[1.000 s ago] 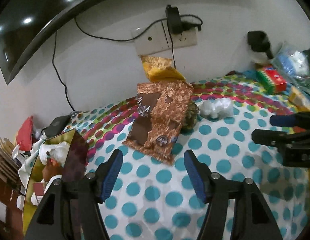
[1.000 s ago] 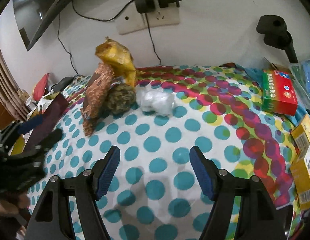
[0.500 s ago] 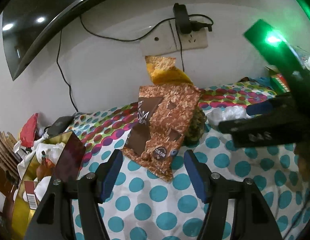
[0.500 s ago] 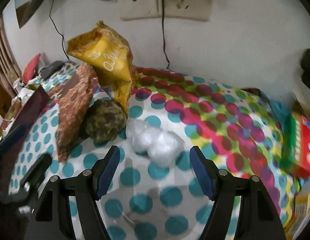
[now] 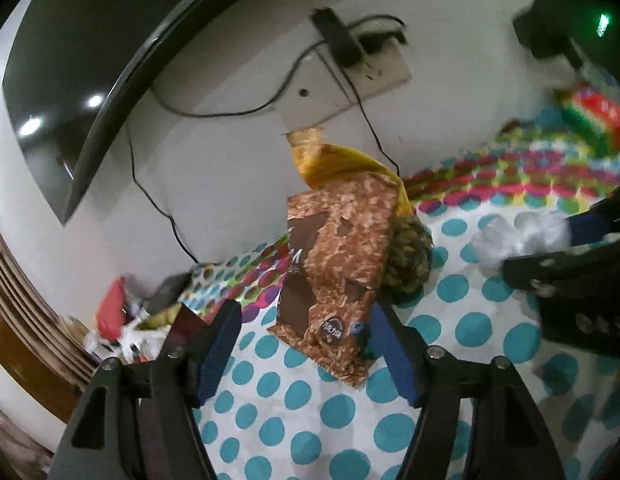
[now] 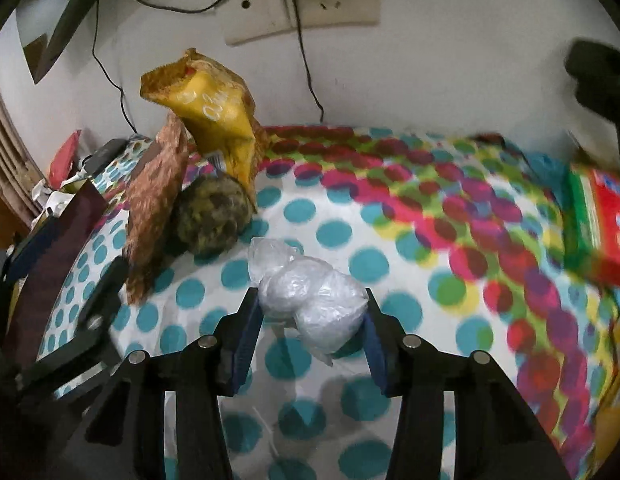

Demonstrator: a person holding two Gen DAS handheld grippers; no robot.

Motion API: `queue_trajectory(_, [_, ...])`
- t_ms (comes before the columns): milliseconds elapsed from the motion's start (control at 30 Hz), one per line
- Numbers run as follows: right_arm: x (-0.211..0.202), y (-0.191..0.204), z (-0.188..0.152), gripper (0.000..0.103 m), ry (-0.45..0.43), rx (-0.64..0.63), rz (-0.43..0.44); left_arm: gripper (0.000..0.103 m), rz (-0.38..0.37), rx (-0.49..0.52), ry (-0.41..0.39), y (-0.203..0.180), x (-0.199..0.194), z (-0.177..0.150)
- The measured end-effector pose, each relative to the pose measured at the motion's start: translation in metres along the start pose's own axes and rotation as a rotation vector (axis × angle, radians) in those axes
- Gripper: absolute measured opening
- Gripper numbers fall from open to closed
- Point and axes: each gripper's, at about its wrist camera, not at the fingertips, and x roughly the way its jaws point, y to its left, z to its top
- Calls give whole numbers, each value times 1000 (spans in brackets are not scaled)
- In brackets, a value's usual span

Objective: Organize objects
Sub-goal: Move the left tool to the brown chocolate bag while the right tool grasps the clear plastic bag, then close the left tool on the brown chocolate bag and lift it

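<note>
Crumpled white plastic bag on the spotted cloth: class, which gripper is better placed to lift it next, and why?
Right. The right gripper has the crumpled white plastic bag between its closing jaws. The left gripper, jaws opening, faces the brown snack packet instead.

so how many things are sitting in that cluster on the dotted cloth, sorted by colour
brown speckled snack packet: 1
crumpled yellow foil bag: 1
mottled olive-brown ball: 1
clear plastic bag of white lumps: 1
total: 4

Home: wall socket (image 6: 310,4), polka-dot tablecloth (image 6: 390,264), snacks.
</note>
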Motion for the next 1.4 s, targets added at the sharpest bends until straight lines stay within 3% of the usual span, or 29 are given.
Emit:
queue_trajectory(133, [3,6,-2,47,-5,-40,-23,71,19,17,-15,-4,6,7])
queue_trajectory(267, [5,9,-2,51,0,-55,-28,75,-1,-4,48,0,23,12])
queue_trajectory(400, [7,13,-3,53,4,-71,-42,75,38,19,65,-3,38,18])
queue_trajectory(567, [6,9,-3,55,0,-52,-10,75,96,51,140,-9,60,22])
queue_trajectory(767, [7,7,-3,59,3,-59,-2,75,115,28,244,-5,84,21])
queue_trajectory(800, [7,8,-3,61,4,-64,-4,73,106,19,253,-3,86,21])
queue_trajectory(833, [7,8,-3,62,6,-70,-7,59,86,7,259,-1,87,20])
queue_trajectory(867, [8,9,-3,63,6,-72,-9,38,71,1,266,0,89,19])
queue_trajectory(1033, [8,9,-3,61,5,-72,-16,29,39,-50,246,10,84,18])
queue_trajectory(1100, [7,9,-3,48,1,-68,-30,28,33,-65,228,13,81,19])
queue_trajectory(1400, [6,17,-3,42,-9,-91,-63,25,84,-179,144,37,65,18])
